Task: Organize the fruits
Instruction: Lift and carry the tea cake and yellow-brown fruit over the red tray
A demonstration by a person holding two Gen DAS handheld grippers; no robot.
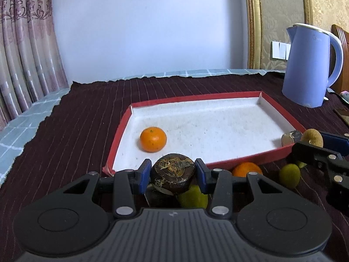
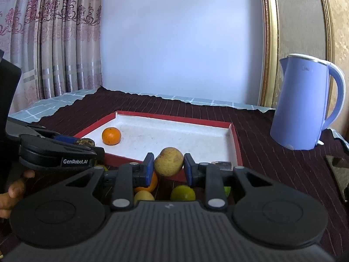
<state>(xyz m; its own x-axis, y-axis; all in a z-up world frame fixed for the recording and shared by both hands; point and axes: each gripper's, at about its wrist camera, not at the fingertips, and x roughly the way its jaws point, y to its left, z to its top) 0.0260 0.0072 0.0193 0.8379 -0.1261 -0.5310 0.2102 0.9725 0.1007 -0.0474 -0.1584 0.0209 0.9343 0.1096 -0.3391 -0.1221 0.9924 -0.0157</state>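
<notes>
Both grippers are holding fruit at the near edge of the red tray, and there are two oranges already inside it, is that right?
Not quite: the left wrist view shows only one orange inside the red tray. The left gripper and right gripper do each hold fruit.

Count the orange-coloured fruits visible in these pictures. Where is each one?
2. One orange lies inside the red tray, near its left wall. A second orange sits on the cloth just outside the tray's near edge. Others may be hidden behind the tools.
</notes>
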